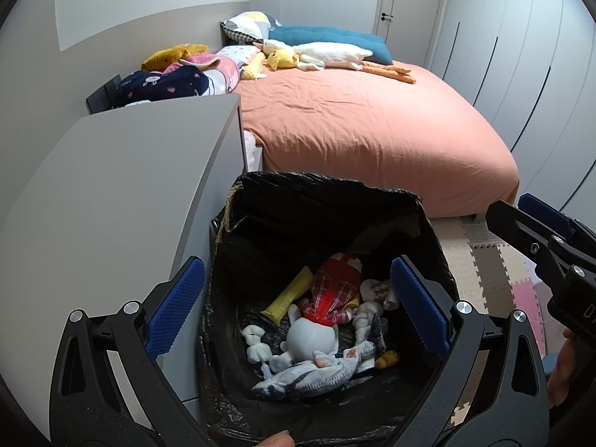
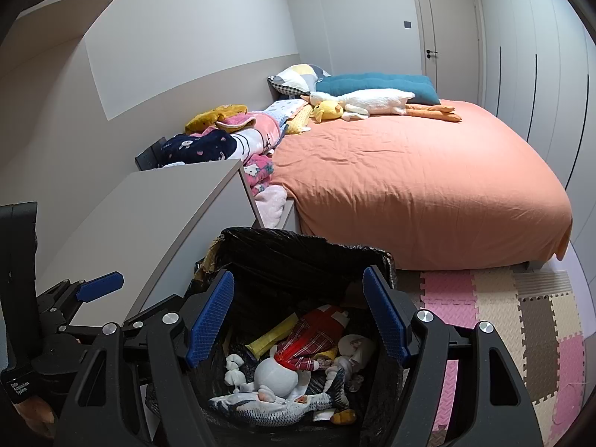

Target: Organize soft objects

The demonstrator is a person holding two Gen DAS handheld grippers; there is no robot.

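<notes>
A box lined with a black bag (image 1: 327, 201) (image 2: 298, 246) stands on the floor below both grippers. Inside lie several soft toys: a grey fish (image 1: 309, 376) (image 2: 275, 406), a white round-headed doll (image 1: 313, 335) (image 2: 275, 372), a red plaid plush (image 1: 335, 290) (image 2: 313, 339) and a yellow tube (image 1: 290, 294) (image 2: 275, 335). My left gripper (image 1: 298, 305) hangs open over the box with nothing held. My right gripper (image 2: 298, 316) is open too, above the same toys. On the bed lie a white goose plush (image 1: 327, 54) (image 2: 376, 100) and a yellow plush (image 1: 283, 59) (image 2: 327, 110).
An orange bed (image 1: 372, 119) (image 2: 409, 178) fills the middle, with pillows, a teal cushion (image 1: 327, 37) and folded blankets (image 1: 178, 82) (image 2: 223, 138) at its left. A grey cabinet (image 1: 111, 186) (image 2: 167, 205) stands left of the box. Foam puzzle mats (image 2: 503, 316) cover the floor at right.
</notes>
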